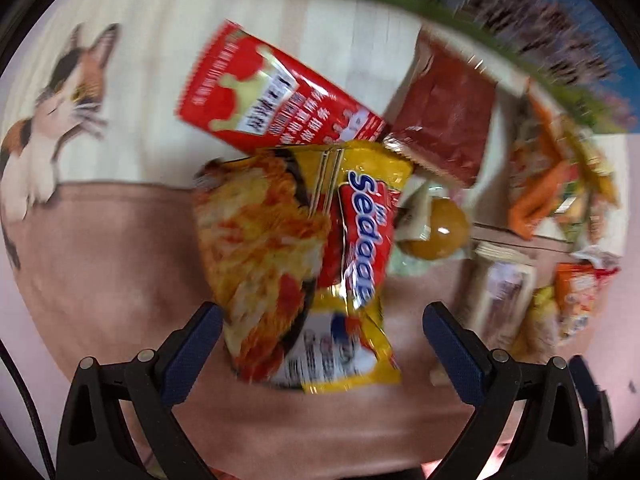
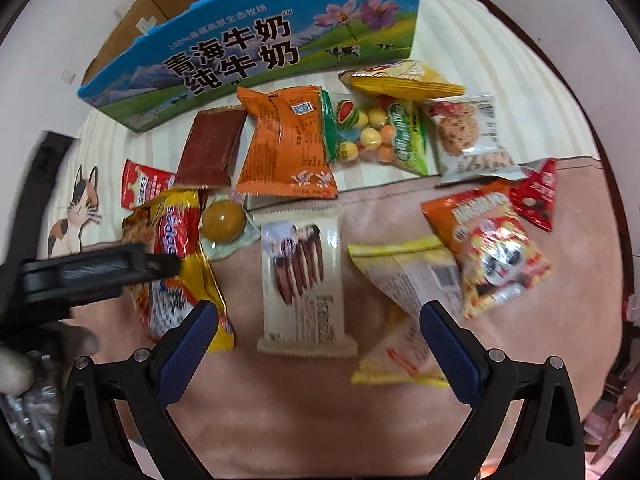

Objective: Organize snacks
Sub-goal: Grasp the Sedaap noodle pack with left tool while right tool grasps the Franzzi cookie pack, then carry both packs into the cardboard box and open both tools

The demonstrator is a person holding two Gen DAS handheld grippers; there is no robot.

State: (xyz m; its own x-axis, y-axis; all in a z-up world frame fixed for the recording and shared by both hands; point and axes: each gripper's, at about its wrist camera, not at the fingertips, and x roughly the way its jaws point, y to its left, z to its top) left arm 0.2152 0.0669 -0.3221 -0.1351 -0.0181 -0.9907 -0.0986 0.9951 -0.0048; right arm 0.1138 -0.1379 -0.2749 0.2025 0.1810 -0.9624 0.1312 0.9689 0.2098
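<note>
Many snack packets lie on a pink blanket (image 2: 304, 408). A yellow Sedaap noodle packet (image 1: 304, 264) lies right in front of my open left gripper (image 1: 322, 344), between its fingers but not gripped; it also shows in the right wrist view (image 2: 180, 272) with the left gripper (image 2: 120, 268) over it. Behind it lie a red packet (image 1: 276, 92), a dark red packet (image 1: 448, 120) and a wrapped yellow egg snack (image 2: 222, 220). My right gripper (image 2: 320, 340) is open above a white chocolate-biscuit packet (image 2: 304, 280) and a yellow packet (image 2: 408, 304).
A blue and green milk carton box (image 2: 256, 48) stands open at the back. Orange (image 2: 284, 140), green candy (image 2: 376, 132), cookie (image 2: 468, 136) and panda (image 2: 488, 244) packets lie to the right. A cat picture (image 1: 60, 112) is on the striped sheet at left.
</note>
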